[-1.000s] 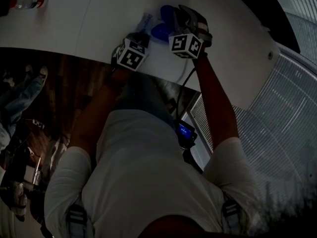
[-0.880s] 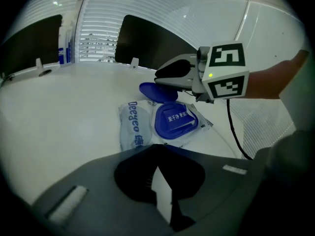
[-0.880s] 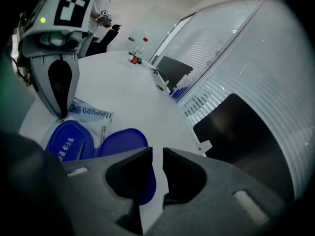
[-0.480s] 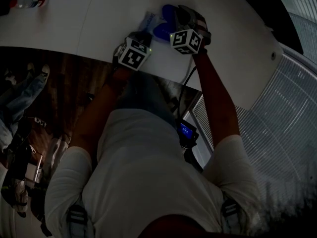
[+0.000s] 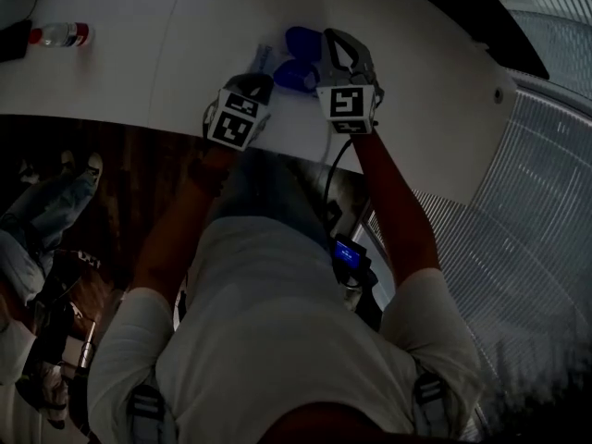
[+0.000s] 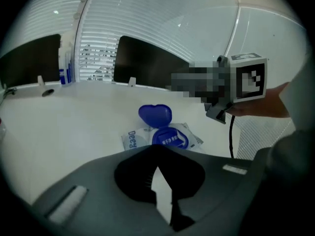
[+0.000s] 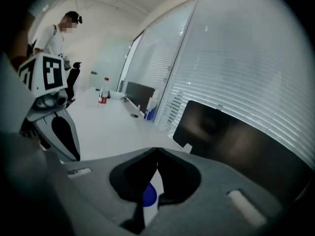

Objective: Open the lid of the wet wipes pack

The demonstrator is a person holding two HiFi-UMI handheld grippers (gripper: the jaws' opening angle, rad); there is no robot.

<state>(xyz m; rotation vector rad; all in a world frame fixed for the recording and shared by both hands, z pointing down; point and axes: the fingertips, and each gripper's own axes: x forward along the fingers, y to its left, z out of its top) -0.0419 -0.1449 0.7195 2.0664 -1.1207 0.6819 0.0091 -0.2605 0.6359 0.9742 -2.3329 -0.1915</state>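
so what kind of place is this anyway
Likely an office or meeting room: a long white table, slatted window blinds along the wall, a dark screen standing at the table's edge, and a bottle on it.

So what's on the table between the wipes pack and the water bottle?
Nothing. The head view shows only bare white table between the wet wipes pack and the water bottle.

The person wears a white short-sleeved shirt [image 5: 277, 340].
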